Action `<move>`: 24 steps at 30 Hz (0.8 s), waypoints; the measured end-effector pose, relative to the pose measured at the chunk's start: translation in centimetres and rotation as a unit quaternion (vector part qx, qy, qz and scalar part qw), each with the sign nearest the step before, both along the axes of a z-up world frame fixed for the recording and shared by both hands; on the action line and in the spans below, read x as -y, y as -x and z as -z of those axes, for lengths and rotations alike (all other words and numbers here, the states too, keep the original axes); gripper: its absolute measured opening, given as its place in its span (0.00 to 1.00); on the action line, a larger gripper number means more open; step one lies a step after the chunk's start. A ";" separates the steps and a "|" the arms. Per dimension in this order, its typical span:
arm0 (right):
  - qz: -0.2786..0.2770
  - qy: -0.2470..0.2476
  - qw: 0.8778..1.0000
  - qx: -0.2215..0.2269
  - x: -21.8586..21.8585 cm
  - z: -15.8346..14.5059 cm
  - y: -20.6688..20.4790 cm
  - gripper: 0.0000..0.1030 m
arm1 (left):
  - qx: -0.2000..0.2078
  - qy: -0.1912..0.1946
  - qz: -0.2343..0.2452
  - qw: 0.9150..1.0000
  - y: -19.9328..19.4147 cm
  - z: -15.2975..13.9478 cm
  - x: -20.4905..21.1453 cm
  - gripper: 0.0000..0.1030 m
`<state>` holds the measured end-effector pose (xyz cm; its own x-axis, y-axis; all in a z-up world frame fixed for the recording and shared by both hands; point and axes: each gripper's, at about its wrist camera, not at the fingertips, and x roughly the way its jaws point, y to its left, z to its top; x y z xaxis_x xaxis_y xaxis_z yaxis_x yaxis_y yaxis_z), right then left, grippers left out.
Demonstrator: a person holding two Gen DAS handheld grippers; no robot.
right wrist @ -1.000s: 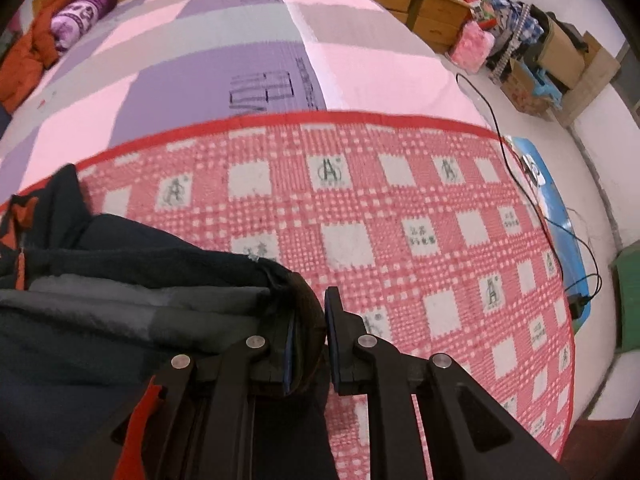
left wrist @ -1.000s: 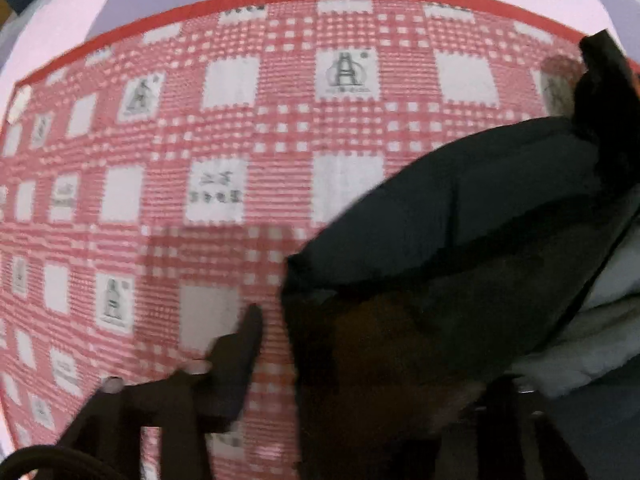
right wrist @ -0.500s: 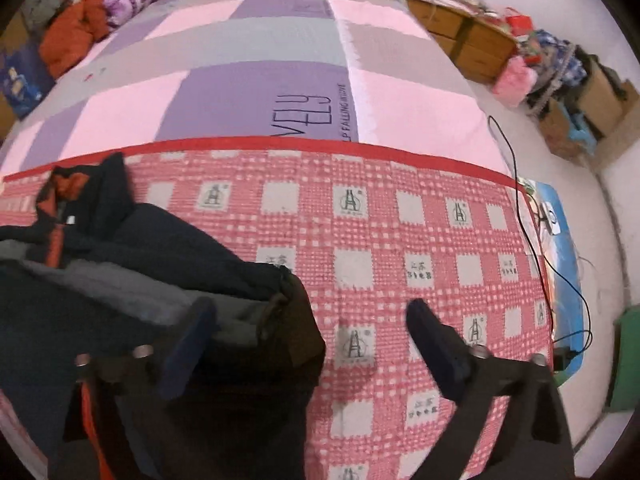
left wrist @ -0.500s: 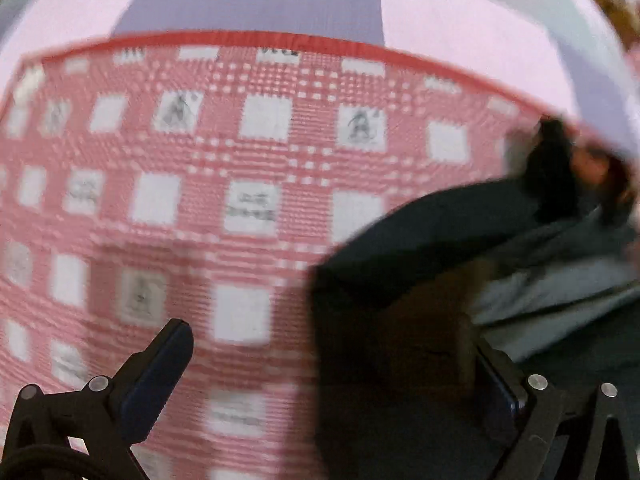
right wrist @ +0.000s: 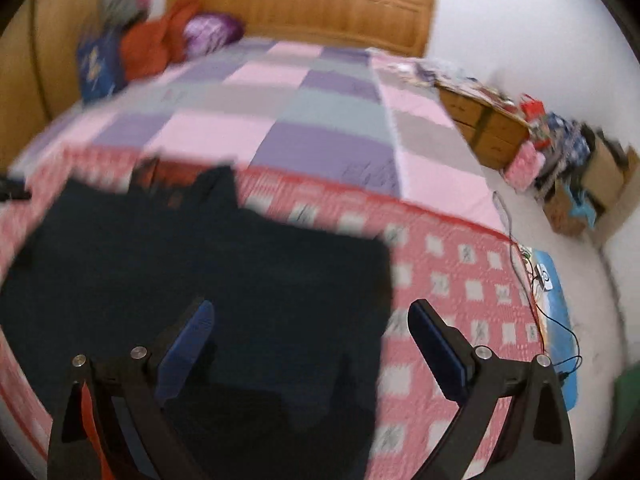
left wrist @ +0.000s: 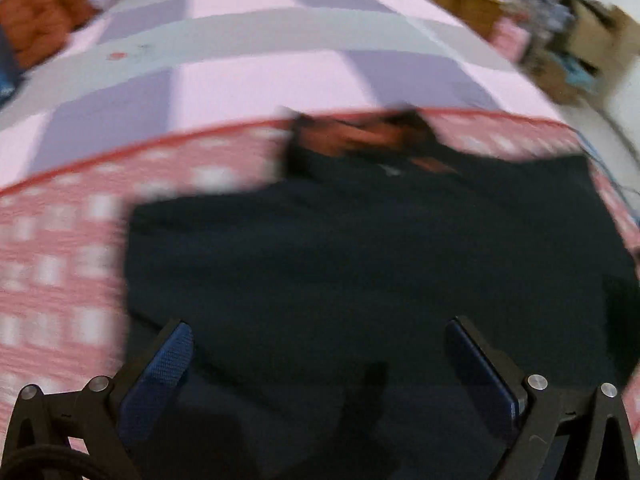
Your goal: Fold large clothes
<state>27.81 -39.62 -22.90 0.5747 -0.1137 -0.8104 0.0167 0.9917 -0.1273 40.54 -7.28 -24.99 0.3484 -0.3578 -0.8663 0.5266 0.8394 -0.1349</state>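
A large dark navy jacket (left wrist: 360, 256) with an orange-lined collar (left wrist: 352, 140) lies folded flat on the red-and-white checked sheet (left wrist: 60, 260). It also shows in the right wrist view (right wrist: 192, 272). My left gripper (left wrist: 320, 360) is open and empty, above the jacket's near part. My right gripper (right wrist: 312, 340) is open and empty, above the jacket's right edge. Both views are blurred by motion.
The checked sheet (right wrist: 460, 288) covers the near end of a bed with a pink, purple and grey quilt (right wrist: 304, 112). Pillows and an orange garment (right wrist: 152, 44) lie by the wooden headboard. A black cable (right wrist: 532, 280), drawers and boxes (right wrist: 568, 168) are on the right.
Both grippers were shut on the jacket's edges a second ago. They have opened, let the jacket drop flat and pulled back and up.
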 end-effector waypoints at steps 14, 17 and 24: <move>0.037 0.001 0.997 -0.070 -3.0 10.3 -10.3 1.00 | 0.030 -0.048 -0.041 0.998 -6.6 6.7 6.9 1.00; 0.035 0.004 0.996 -0.077 -2.8 10.7 -12.6 1.00 | 0.023 -0.047 -0.069 0.996 -7.7 7.4 6.5 1.00; 0.055 -0.004 0.995 -0.089 -2.4 10.8 -16.8 1.00 | 0.016 -0.056 -0.126 0.990 -8.7 9.1 5.4 1.00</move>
